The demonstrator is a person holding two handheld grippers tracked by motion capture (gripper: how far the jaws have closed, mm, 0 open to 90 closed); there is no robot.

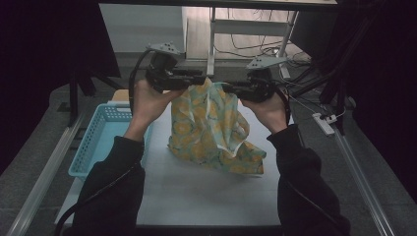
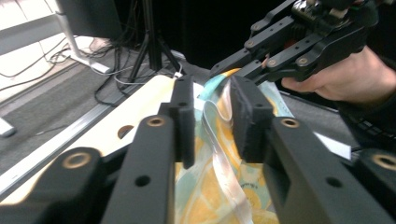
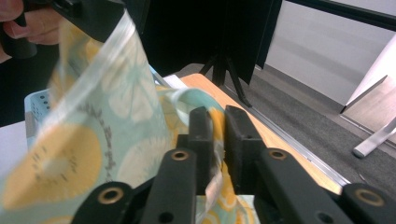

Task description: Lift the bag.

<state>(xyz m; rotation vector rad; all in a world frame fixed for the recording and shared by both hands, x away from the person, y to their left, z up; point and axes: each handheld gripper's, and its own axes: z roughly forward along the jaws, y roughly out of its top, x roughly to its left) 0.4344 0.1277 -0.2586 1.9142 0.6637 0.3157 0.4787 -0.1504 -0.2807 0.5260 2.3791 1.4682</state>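
A pale green cloth with yellow fruit prints (image 1: 211, 128) hangs between the two grippers, and its lower part rests on the white table (image 1: 206, 196). My left gripper (image 1: 199, 80) is at the cloth's top left corner. In the left gripper view its jaws (image 2: 212, 93) stand apart, with the cloth (image 2: 219, 186) loose between them and not pressed. My right gripper (image 1: 227, 87) is at the top right. Its jaws (image 3: 217, 114) stand nearly together, pinching a fold of the cloth (image 3: 93, 154). The right gripper (image 2: 299, 46) also appears beyond the left jaws.
A light blue perforated basket (image 1: 98, 137) sits at the table's left edge, beside the left forearm. Metal rails run along both sides of the table. A power strip (image 1: 324, 123) and cables lie on the floor to the right. Desk legs stand beyond the table.
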